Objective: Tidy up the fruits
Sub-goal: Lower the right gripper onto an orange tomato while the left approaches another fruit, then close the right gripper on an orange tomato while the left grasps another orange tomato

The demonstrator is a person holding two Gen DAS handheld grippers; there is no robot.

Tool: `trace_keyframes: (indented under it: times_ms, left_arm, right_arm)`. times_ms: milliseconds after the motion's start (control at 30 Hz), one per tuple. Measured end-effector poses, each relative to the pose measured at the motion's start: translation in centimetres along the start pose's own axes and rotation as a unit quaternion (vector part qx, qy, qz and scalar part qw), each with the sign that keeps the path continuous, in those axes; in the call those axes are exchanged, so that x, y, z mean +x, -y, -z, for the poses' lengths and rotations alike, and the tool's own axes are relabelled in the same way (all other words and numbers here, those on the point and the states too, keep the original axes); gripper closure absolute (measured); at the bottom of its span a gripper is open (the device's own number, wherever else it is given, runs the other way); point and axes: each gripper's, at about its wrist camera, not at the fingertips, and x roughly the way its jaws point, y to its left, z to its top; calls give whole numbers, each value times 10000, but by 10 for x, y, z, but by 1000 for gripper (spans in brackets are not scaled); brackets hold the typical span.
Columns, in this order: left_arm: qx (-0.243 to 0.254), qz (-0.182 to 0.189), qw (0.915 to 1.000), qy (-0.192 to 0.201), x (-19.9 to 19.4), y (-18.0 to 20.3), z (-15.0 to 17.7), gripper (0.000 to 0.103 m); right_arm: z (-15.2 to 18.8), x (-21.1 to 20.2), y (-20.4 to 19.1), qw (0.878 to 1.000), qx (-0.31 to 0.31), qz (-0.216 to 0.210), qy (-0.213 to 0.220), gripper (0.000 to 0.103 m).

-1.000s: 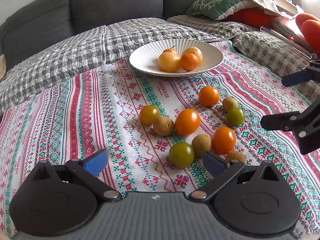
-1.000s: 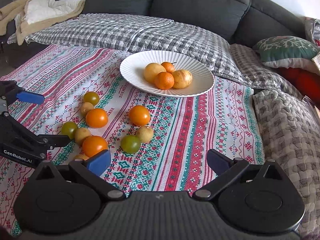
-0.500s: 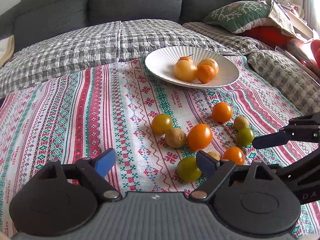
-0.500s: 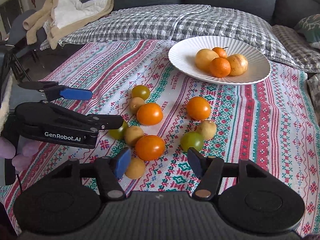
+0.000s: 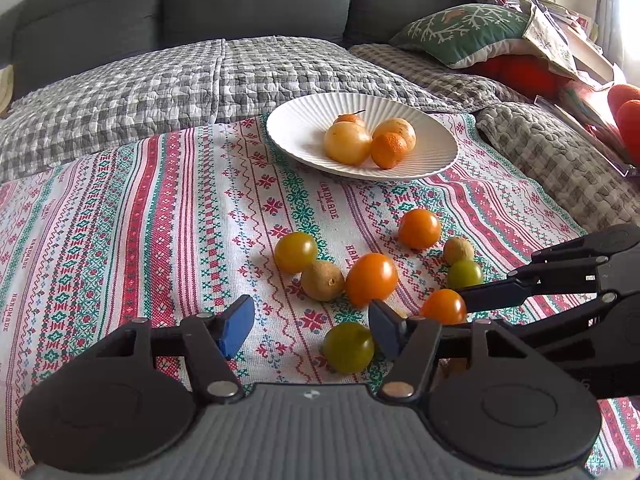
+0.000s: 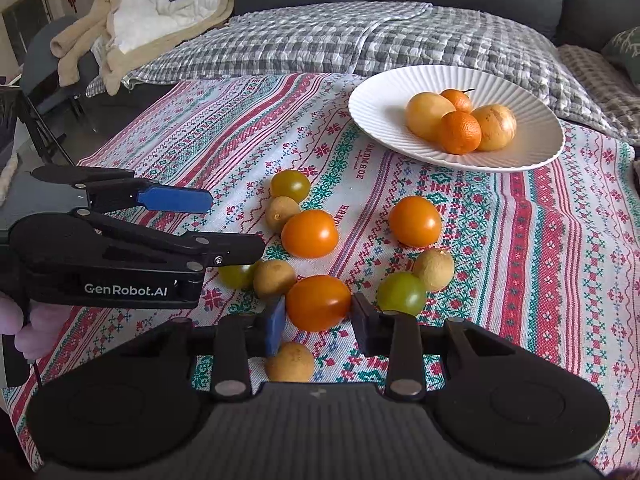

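Note:
Several orange and green tomatoes and small brown fruits lie loose on the striped cloth. My right gripper is low over the cloth and its jaws are closing, both pads touching an orange tomato between them. The same orange tomato shows in the left wrist view against a right finger. My left gripper is closing too. A green tomato sits beside its right pad, while the left pad stands well clear. A white ribbed plate farther back holds yellow fruits and mandarins.
A grey sofa with a checked quilt runs behind the cloth. A green cushion and red items lie at the right. A beige blanket hangs over a chair at the left, where the cloth's edge drops off.
Both pairs of jaws have narrowed from wide. The right gripper has come down and forward until the orange tomato sits between its pads. The left gripper has hardly shifted.

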Motion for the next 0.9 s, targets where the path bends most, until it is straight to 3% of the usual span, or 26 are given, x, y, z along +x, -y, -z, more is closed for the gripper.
trace_keyframes:
  times_ms: [233, 333, 667, 900]
  left_arm:
    - [15, 437, 9990, -112, 11, 11, -6, 74]
    - [156, 509, 9983, -244, 19, 20, -5, 79]
    - [114, 227, 9993, -257, 38, 33, -12, 78]
    - [16, 118, 9998, -158, 46, 40, -17, 65]
  right_arm:
    - [3, -10, 13, 9997, 181, 90, 124, 71]
    - [5, -12, 16, 9997, 175, 143, 104, 71]
    - [8, -15, 22, 9994, 269, 198, 111, 71]
    - [11, -17, 27, 9992, 315, 237, 79, 71]
